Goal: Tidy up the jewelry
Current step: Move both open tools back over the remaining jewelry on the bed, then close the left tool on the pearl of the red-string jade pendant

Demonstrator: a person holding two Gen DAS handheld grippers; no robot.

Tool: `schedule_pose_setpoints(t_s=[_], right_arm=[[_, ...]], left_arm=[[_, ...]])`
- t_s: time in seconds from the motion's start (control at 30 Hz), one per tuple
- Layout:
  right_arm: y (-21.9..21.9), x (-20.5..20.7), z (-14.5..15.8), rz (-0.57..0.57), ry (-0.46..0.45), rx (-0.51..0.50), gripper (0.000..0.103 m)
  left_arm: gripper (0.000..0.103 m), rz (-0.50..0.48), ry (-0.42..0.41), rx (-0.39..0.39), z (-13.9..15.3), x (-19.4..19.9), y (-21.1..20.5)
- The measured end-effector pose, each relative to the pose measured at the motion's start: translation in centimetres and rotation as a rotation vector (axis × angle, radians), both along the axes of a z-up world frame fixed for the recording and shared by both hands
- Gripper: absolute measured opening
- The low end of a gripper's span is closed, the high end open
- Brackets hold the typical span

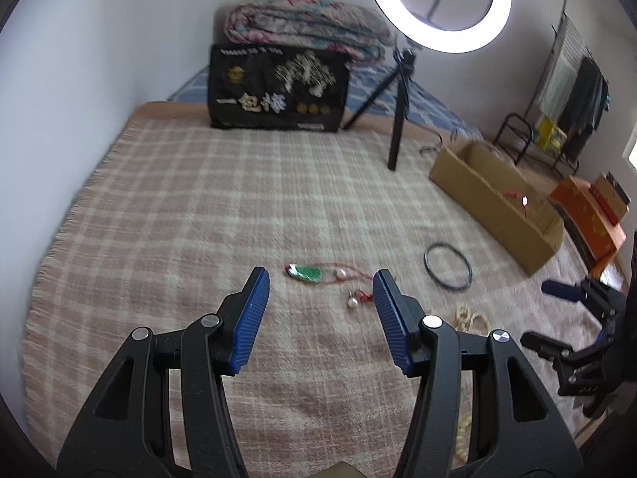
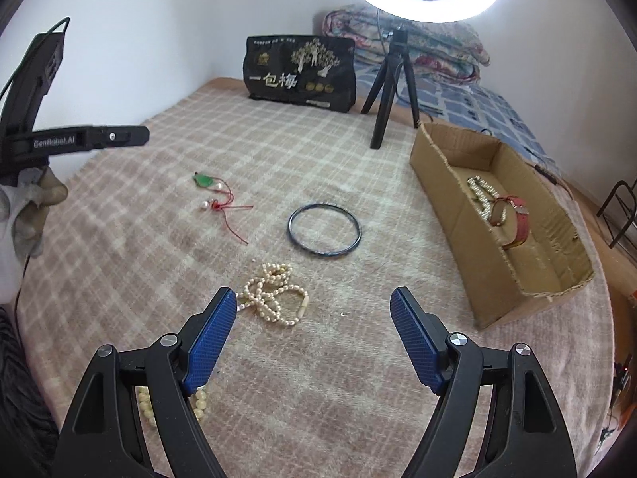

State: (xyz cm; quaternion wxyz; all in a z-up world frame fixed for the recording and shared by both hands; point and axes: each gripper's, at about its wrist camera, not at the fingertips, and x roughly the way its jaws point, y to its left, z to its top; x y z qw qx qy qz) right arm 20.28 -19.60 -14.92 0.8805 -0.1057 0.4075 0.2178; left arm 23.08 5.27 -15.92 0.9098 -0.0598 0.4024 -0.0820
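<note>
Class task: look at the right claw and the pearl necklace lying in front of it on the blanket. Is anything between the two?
Nothing visible. The right claw is open, and the pearl necklace lies on the blanket just ahead of its left fingertip. The dark bangle lies farther off, beyond the necklace.

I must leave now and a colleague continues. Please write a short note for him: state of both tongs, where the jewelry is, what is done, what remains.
Left tongs: open, empty, above the green pendant on its red cord.
Right tongs: open, empty, near the pearl necklace.
Done: a red-strap watch and a pearl piece lie in the cardboard box.
Left on the blanket: pendant, pearl necklace, dark bangle, and a larger-bead strand under the right tongs.
</note>
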Motion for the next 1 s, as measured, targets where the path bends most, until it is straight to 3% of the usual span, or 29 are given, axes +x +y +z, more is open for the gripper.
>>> schedule_pose_setpoints(t_s=[0.1, 0.17, 0.23, 0.4, 0.47, 0.6, 0.73, 0.8, 1.0], right_arm=[[0.3, 0.3, -0.8, 0.015, 0.018, 0.004, 0.079], [0.4, 0.6, -1.5, 0.025, 0.041, 0.016, 0.079], [0.6, 0.6, -2.0, 0.033, 0.055, 0.022, 0.079], [1.5, 1.0, -2.7, 0.072, 0.07, 0.024, 0.079], [2.0, 1.1, -2.9, 0.092, 0.073, 0.022, 0.079], [2.7, 1.6, -3.7, 0.107, 0.076, -0.001, 0.079], [2.9, 2.0, -4.0, 0.109, 0.083, -0.007, 0.079], [2.9, 2.1, -4.1, 0.106, 0.083, -0.009, 0.079], [2.5, 2.6, -4.2, 0.085, 0.084, -0.008, 0.079]], left_arm=[[0.055, -0.058, 0.036, 0.008, -1.6, 0.2, -1.4], [0.042, -0.085, 0.051, 0.032, -2.4, 0.3, -2.3], [0.039, -0.109, 0.065, 0.05, -3.1, 0.5, -3.0], [0.039, -0.126, 0.078, 0.064, -4.3, 1.4, -3.8], [0.032, -0.125, 0.086, 0.062, -4.7, 1.8, -3.8], [0.031, -0.133, 0.099, 0.06, -5.4, 2.6, -4.0], [0.031, -0.147, 0.1, 0.07, -5.9, 2.9, -4.4], [0.024, -0.147, 0.106, 0.062, -6.1, 3.3, -4.4], [0.024, -0.148, 0.1, 0.066, -6.3, 3.7, -4.7]])
